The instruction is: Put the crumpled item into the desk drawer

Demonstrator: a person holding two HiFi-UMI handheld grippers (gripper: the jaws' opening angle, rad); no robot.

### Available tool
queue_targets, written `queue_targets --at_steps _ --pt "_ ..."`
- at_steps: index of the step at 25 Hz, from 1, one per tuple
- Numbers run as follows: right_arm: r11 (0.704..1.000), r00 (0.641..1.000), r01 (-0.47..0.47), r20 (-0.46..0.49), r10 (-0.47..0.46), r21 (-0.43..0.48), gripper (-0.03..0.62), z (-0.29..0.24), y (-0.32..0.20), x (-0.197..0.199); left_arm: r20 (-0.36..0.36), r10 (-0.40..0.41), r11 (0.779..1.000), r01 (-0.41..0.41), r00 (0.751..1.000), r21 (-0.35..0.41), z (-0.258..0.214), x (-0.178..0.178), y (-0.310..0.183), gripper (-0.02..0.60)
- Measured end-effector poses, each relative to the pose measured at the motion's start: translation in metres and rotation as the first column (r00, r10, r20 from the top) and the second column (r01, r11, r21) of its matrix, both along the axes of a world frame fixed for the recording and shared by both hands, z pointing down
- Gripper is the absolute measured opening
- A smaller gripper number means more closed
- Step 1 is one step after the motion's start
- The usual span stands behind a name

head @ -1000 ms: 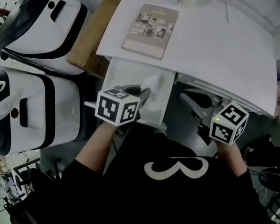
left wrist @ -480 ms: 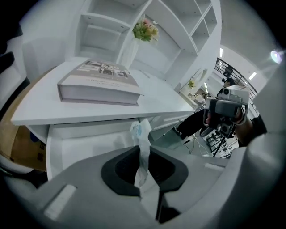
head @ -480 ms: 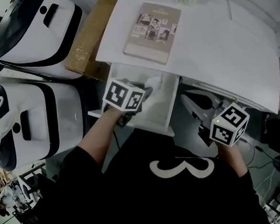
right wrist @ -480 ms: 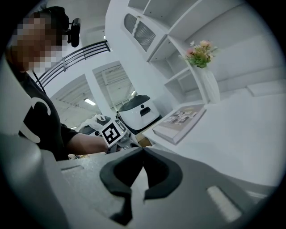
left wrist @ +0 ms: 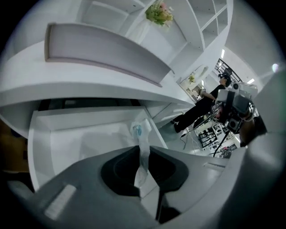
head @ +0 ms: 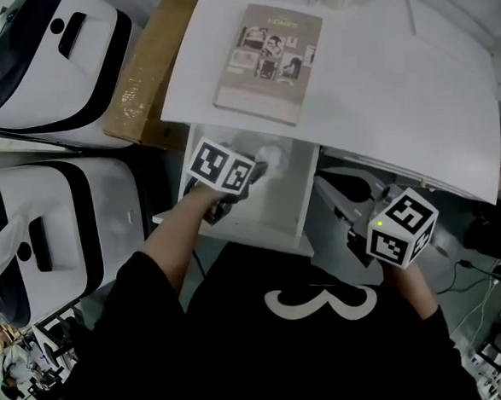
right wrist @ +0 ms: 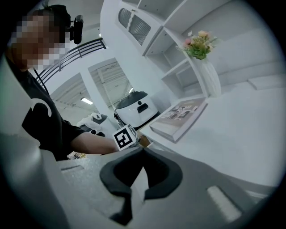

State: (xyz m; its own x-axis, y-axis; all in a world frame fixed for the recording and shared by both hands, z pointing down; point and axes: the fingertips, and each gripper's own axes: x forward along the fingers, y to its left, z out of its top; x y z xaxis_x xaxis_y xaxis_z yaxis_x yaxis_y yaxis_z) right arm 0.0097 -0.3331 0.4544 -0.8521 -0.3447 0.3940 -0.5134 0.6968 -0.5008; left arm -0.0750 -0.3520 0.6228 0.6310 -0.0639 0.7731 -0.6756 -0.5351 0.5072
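Drawer (left wrist: 80, 134) beneath crumpled item (left wrist: 138, 132) in left claw (left wrist: 143, 150)

A book (head: 268, 64) with small pictures on its cover lies flat on the white tabletop (head: 396, 82). A vase (right wrist: 210, 79) of flowers (right wrist: 199, 44) stands farther back, near the white shelves (right wrist: 178, 67). A brown cardboard box (head: 143, 74) sits right by the table's left side, and past it are a big white machine (head: 47, 42) with black stripes and a second white machine (head: 47, 226) (they look much alike).
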Motion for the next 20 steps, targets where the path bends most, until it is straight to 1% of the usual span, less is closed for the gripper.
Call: queue_targets --at_steps 6,11,15,20 --pt "0.999 1.0 -0.004 -0.013 0.003 -0.048 0.0 0.018 0.002 -0.003 -0.001 -0.027 0.998 0.027 1.0 -0.06 0.033 -0.003 -0.002 0.046" --pt "0.998 1.0 -0.01 -0.015 0.009 -0.066 0.0 0.028 0.001 -0.006 -0.029 -0.07 0.99 0.066 0.997 -0.123 0.054 -0.007 -0.003 0.046" --pt "0.996 1.0 -0.019 -0.021 0.017 -0.082 0.0 0.035 0.0 -0.006 -0.036 -0.125 0.978 0.118 0.991 -0.171 0.069 -0.016 -0.002 0.046" --pt "0.996 1.0 -0.017 -0.019 0.015 -0.088 0.0 0.038 -0.002 -0.009 -0.07 -0.213 0.954 0.192 0.975 -0.228 0.078 -0.024 -0.005 0.046"
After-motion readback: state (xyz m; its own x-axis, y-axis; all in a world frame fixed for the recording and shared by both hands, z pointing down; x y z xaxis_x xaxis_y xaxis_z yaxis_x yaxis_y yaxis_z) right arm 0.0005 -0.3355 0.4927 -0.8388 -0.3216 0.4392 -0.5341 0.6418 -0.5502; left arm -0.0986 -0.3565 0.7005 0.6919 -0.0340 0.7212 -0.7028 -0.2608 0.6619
